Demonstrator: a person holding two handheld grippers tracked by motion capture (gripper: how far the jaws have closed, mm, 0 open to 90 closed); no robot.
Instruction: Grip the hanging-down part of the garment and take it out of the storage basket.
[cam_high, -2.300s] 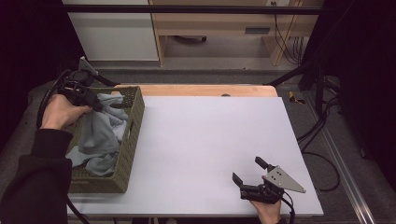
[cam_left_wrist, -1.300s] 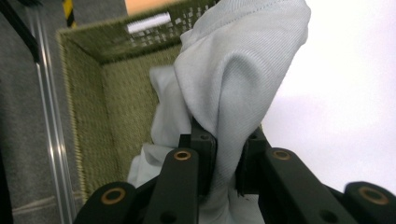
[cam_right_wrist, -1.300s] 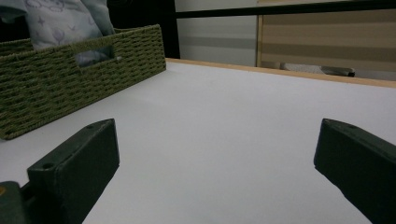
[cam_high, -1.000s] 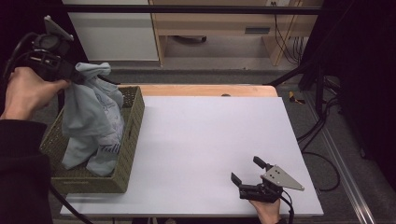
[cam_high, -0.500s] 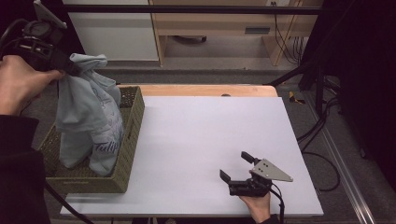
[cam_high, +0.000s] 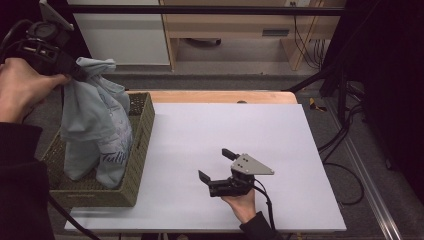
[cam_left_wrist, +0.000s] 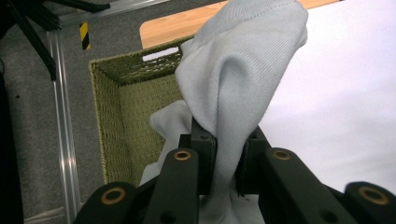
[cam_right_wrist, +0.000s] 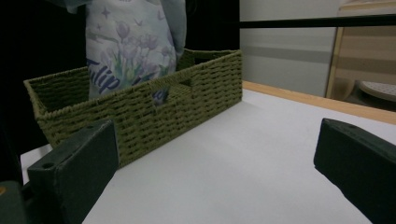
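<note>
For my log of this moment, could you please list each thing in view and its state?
Left tool: shut on the shirt, raised above the basket.
Pale blue printed cotton shirt: lifted, hanging, lower end in the basket.
Olive woven rectangular basket: upright on the table.
Right tool: open, empty, low over the white table.

White table (cam_high: 280, 135) w/ wood far edge. Woven green basket (cam_high: 142, 145) sits on its left side — nr the left edge. Right gripper (cam_high: 218, 166) rests on it, near-centre.
</note>
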